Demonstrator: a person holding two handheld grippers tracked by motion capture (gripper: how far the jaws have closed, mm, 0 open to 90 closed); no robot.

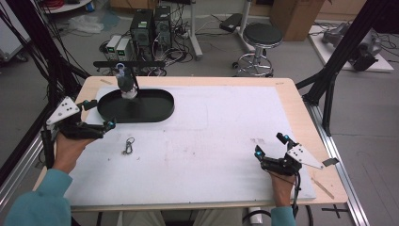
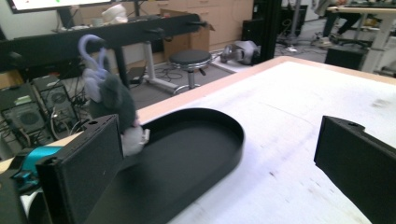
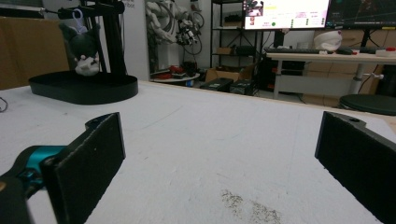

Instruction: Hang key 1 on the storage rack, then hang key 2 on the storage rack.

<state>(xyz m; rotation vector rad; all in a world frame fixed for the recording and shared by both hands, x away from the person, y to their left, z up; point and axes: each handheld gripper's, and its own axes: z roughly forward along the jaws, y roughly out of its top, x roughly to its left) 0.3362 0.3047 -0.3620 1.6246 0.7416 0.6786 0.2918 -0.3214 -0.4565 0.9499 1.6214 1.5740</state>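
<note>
A black oval tray (image 1: pixel 155 113) (image 2: pixel 224 140) (image 3: pixel 112 91) lies at the table's far left, the base of a black stand with a crossbar (image 1: pixel 129 63). A grey and white plush toy (image 1: pixel 126 84) (image 2: pixel 114 100) (image 3: pixel 84 51) hangs from the bar by a pale blue hook. My left gripper (image 1: pixel 99 115) (image 2: pixel 215 163) is open at the tray's near left end, nothing between its jaws. On the white mat near the tray lies a small metal clip (image 1: pixel 128 146). My right gripper (image 1: pixel 270 146) (image 3: pixel 219 158) is open, low over the mat at the near right, and holds nothing.
A white mat (image 1: pixel 211 141) covers most of the wooden table (image 1: pixel 294 94). Black frame struts (image 1: pixel 339 61) rise at both sides of the table. Computers (image 1: pixel 150 28), cables and a stool (image 1: pixel 261 40) stand on the floor beyond the far edge.
</note>
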